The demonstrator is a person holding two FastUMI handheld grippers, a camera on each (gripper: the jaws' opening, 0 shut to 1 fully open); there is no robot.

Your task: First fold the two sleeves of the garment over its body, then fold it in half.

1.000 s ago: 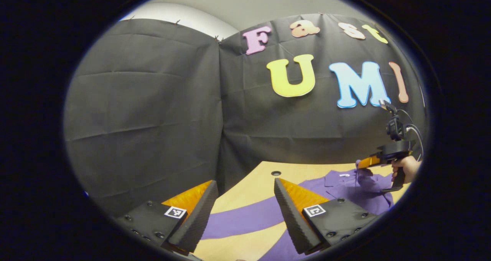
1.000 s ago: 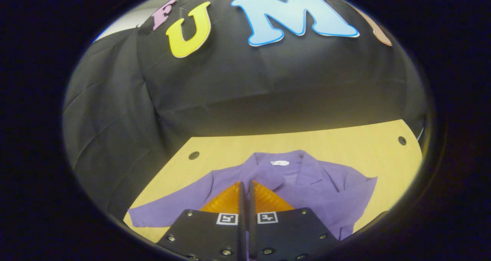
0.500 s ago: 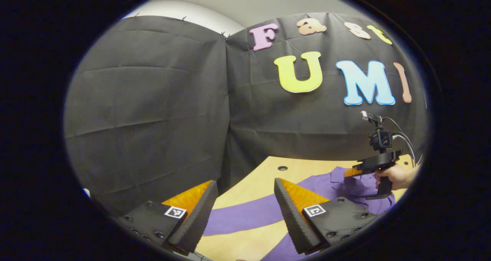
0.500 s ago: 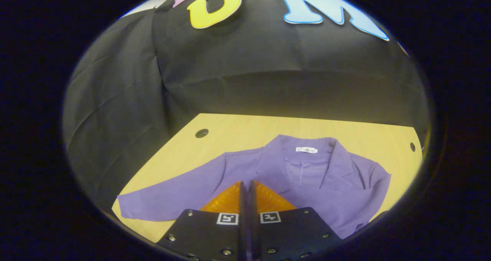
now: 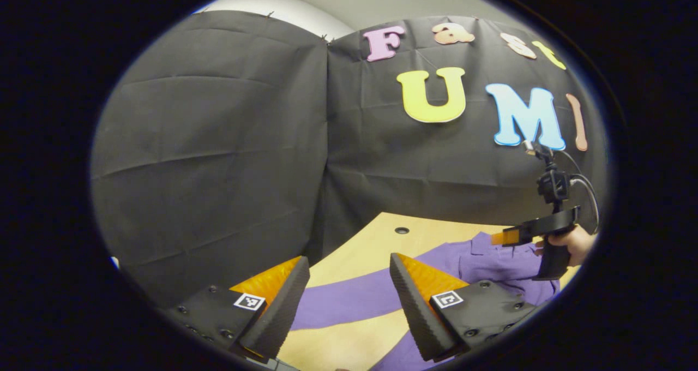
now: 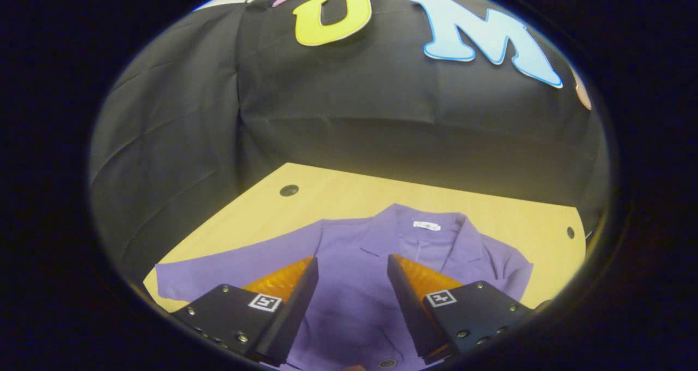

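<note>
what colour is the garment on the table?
Purple garment, plain, no pattern; clearest in the right gripper view.

neck tag (image 6: 426,226) – small white tag inside the collar of the purple garment (image 6: 349,283), at about 1 o'clock from the frame centre in the right gripper view; print too small to read | square black-and-white coded markers on both grippers' finger mounts; patterns, no legible text
</note>
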